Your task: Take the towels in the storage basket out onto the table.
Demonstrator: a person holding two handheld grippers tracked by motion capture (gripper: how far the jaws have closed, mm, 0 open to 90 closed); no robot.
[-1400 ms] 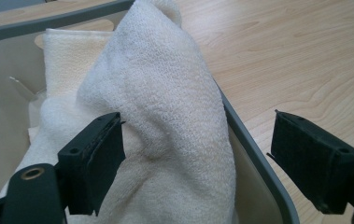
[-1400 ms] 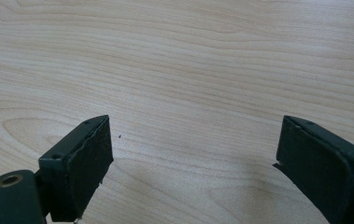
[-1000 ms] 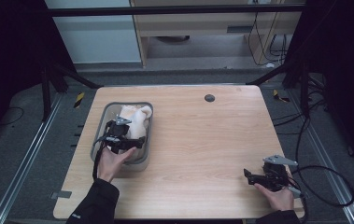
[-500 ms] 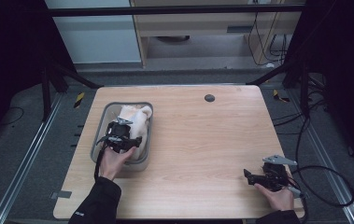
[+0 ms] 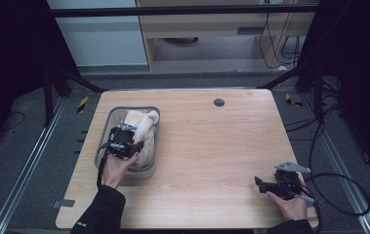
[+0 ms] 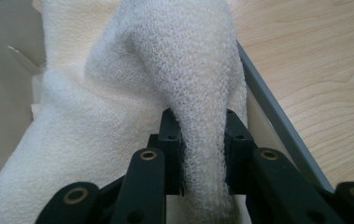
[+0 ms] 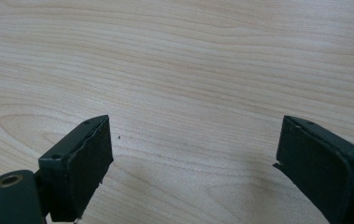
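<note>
A grey bin (image 5: 105, 146) stands on the wooden desk (image 5: 212, 146), at the desk's left side, and a white towel (image 5: 143, 131) lies inside this bin, filling mostly its far and right part. The left tongs (image 5: 122, 141) are over the bin, above the near half of it, held by the person's left hand (image 5: 116, 168) which comes from the near edge of the bin. In the left gripper view the two black jaws are pressed on a raised fold of the towel (image 6: 193, 93), so the left tongs (image 6: 198, 135) are pinching the cloth between them; the fold stands up from the rest of the towel, and the bin's grey rim (image 6: 277, 121) passes just beside it, with the bare desk beyond the rim. Whether the towel is lifted free from the bin's bottom I cannot tell, because the cloth hides it. The right tongs (image 5: 265, 184) are well apart from the bin, near the desk's near right corner, held low in the right hand (image 5: 290, 204) and pointing toward the bin's side. In the right gripper view their jaws stand wide spread over the bare wood (image 7: 188, 70), with nothing between them (image 7: 193, 154). A small dark round spot (image 5: 218, 102) is on the desk far right of the bin.
</note>
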